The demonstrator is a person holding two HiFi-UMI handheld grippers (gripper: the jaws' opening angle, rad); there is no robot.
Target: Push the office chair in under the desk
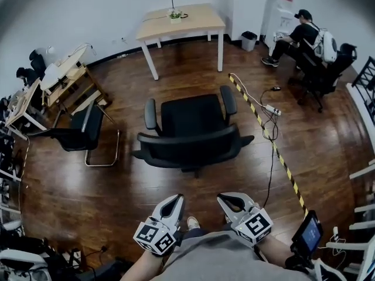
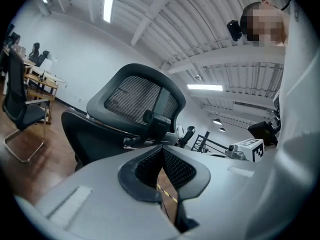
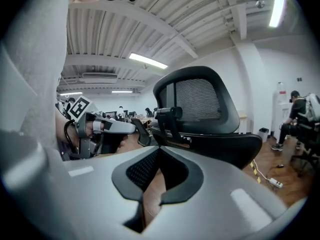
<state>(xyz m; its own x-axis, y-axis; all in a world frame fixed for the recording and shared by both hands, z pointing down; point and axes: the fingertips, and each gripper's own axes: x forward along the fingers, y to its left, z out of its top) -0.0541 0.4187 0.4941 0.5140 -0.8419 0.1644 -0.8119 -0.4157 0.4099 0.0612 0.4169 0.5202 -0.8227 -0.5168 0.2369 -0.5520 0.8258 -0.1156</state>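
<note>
A black office chair (image 1: 190,130) stands in the middle of the wooden floor, its back toward me and its seat facing a light wooden desk (image 1: 180,22) by the far wall. Open floor lies between chair and desk. My left gripper (image 1: 176,199) and right gripper (image 1: 225,198) are held low near my body, a short way behind the chair's backrest, touching nothing. Both are shut and empty. In the left gripper view the chair's mesh backrest (image 2: 142,101) rises just ahead; the right gripper view shows the backrest (image 3: 200,99) too, with the left gripper (image 3: 95,126) beside it.
A second black chair (image 1: 82,130) stands at the left by cluttered desks. Yellow-black tape (image 1: 263,133) and a cable with a power strip (image 1: 272,109) run along the floor right of the chair. A seated person (image 1: 299,40) is at the far right. A bin (image 1: 249,40) stands beside the desk.
</note>
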